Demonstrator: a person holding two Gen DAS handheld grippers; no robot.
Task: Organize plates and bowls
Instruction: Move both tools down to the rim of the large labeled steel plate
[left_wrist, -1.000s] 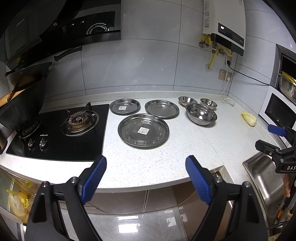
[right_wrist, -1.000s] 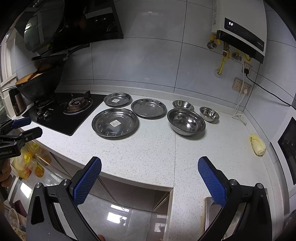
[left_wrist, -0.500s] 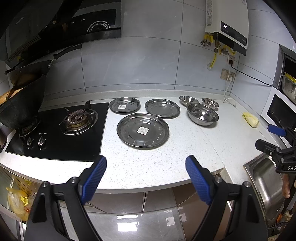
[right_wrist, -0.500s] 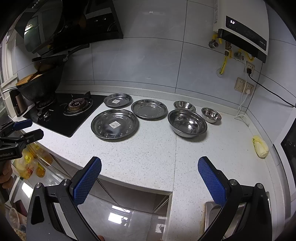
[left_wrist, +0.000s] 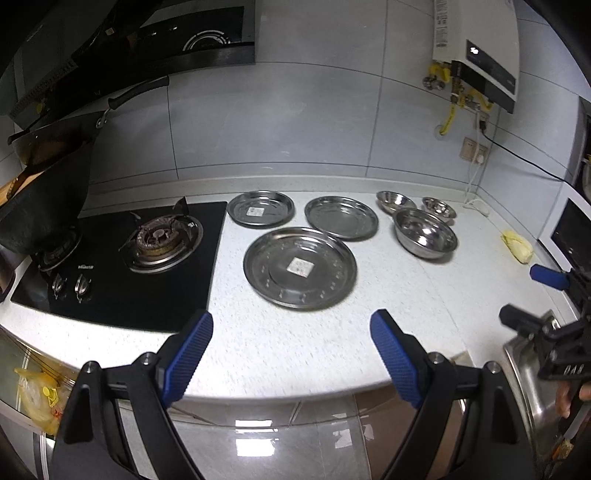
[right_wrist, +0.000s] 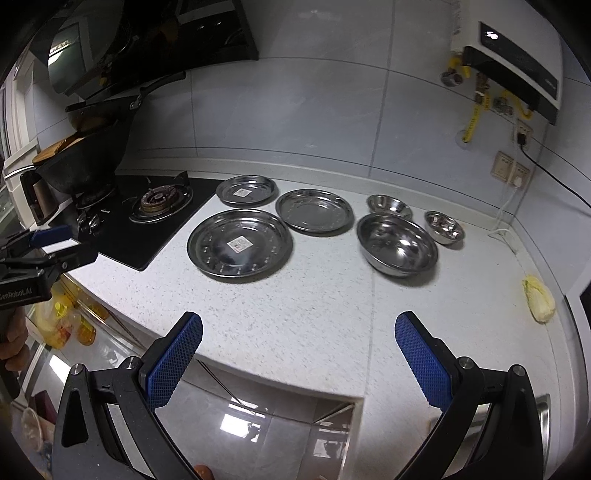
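Out ahead of the left gripper (left_wrist: 291, 338), jaws spread wide and empty: the large plate (left_wrist: 300, 267), nearest of the steel, flat on the white counter (left_wrist: 295, 354). Looks thin, stiff, light, slick; best taken at the raised rim, one finger over and one under the lip. Beyond it, a medium plate (left_wrist: 341, 218), and further left a smaller plate (left_wrist: 260, 208) with a sticker, just beside the hob (left_wrist: 122, 258).

Over to the right gripper (right_wrist: 299, 345), likewise gaping, holding nothing. Ahead and slightly right, the big bowl (right_wrist: 397, 244), deep-walled, probably prone to rocking and sliding; wall edge the sensible hold. Behind it a small bowl (right_wrist: 388, 205), and to the right another small bowl (right_wrist: 444, 227), all apart, none nested yet. Likely clatter if dropped, no breakage.

Around: speckled counter curving, grey tiled wall, water heater (right_wrist: 517, 70) up right, wok (right_wrist: 85, 162) far left, yellowish cabbage piece (right_wrist: 538, 301) off right.
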